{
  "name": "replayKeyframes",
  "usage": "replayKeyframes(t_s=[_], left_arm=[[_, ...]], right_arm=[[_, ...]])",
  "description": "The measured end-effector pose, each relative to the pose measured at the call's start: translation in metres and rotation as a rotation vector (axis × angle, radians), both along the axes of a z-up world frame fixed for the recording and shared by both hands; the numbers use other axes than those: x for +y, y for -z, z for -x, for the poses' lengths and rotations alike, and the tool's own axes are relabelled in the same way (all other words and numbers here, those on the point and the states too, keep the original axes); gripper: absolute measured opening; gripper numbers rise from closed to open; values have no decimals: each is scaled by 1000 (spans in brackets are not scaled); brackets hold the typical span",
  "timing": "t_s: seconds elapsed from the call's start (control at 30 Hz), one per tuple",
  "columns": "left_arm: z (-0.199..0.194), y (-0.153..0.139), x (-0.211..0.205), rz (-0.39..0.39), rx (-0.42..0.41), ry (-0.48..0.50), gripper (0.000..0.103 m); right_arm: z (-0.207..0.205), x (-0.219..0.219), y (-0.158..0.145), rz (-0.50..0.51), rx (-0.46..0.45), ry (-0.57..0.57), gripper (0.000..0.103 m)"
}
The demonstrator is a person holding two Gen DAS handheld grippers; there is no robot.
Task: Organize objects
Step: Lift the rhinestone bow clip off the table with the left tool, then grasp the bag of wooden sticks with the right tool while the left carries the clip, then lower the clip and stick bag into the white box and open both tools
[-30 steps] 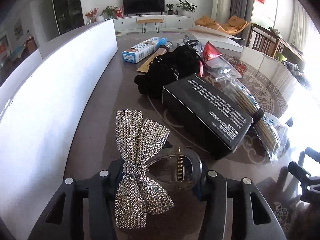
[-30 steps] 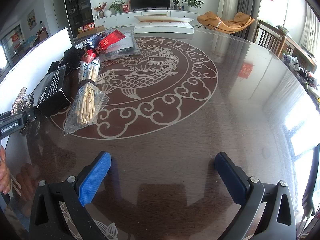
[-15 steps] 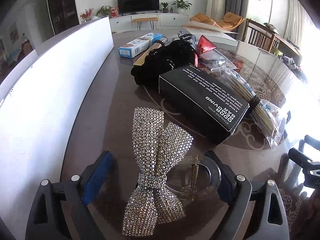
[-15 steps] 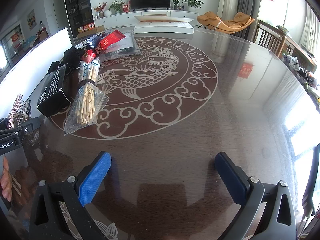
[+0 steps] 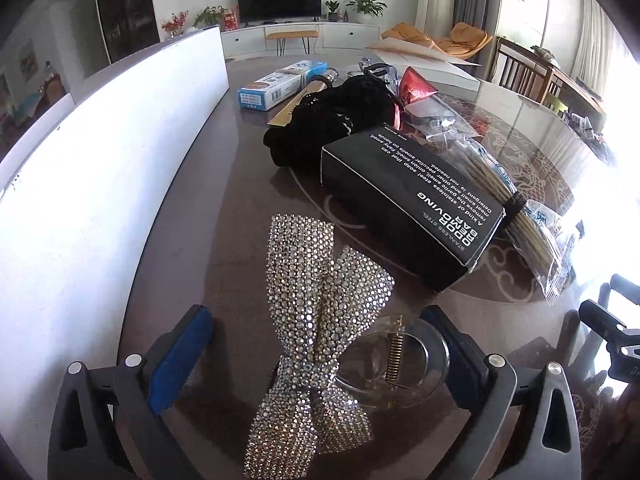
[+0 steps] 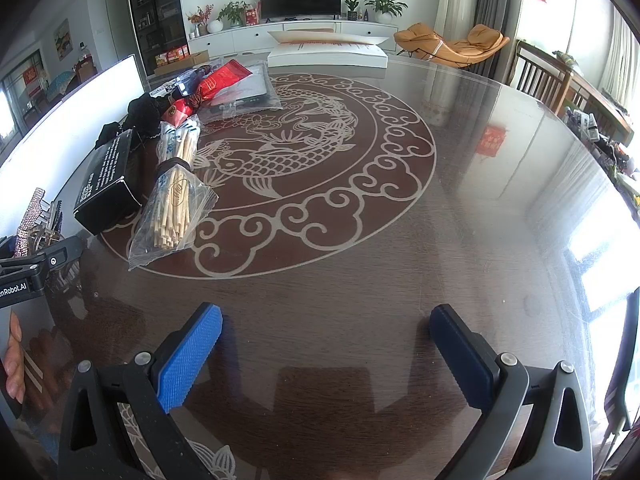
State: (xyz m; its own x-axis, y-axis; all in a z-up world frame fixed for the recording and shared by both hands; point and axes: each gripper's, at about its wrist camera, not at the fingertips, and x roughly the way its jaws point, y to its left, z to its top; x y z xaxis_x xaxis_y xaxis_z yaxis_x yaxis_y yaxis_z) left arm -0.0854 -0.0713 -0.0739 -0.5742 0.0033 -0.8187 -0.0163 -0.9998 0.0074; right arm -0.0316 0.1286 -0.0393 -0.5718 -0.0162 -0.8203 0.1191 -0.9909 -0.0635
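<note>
Rhinestone bow hair clip (image 5: pixel 316 332) lies on the glass table (image 6: pixel 360 300) between the left gripper's (image 5: pixel 320 344) jaws, just opened wide, near a black box (image 5: pixel 408 196); right gripper (image 6: pixel 324 344) gapes, holding nothing.

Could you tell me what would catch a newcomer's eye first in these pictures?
Probably the glittering bow hair clip lying on the table between the open left tool. Behind it sits a black box, and the table's fish pattern fills the view beyond the open right tool.

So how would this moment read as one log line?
left hand-held gripper: just opened, hair clip released | right hand-held gripper: open, empty
</note>
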Motion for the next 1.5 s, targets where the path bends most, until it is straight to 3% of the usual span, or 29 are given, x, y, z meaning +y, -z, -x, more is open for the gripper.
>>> replayKeyframes(t_s=[0.27, 0.43, 0.53, 0.63, 0.77, 0.83, 0.87, 0.93, 1.3, 1.5], left_arm=[[0, -1, 0, 3, -7, 1, 103], [3, -4, -4, 4, -89, 41, 103], [-2, -17, -8, -24, -40, 61, 103], [0, -26, -8, -30, -18, 81, 103], [2, -24, -6, -16, -37, 116, 71], [1, -20, -7, -13, -47, 121, 54], [-1, -20, -7, -10, -35, 122, 53], [-6, -23, -10, -17, -12, 116, 52], [-51, -71, -13, -243, 83, 146, 51], [-76, -132, -40, -314, 193, 160, 51]], right_arm=[[-1, 1, -1, 5, -3, -11, 103], [-2, 11, -5, 12, -70, -16, 103], [9, 13, -27, 87, -72, -10, 103], [38, -19, -47, 77, -88, -117, 102], [82, -78, -45, 39, -143, -276, 87], [97, -103, -31, -7, -192, -333, 68], [101, -110, -24, -5, -222, -353, 41], [101, -112, -20, -15, -233, -350, 28], [34, -29, -37, 307, -222, -103, 27], [17, -61, -81, 411, -157, -136, 27]])
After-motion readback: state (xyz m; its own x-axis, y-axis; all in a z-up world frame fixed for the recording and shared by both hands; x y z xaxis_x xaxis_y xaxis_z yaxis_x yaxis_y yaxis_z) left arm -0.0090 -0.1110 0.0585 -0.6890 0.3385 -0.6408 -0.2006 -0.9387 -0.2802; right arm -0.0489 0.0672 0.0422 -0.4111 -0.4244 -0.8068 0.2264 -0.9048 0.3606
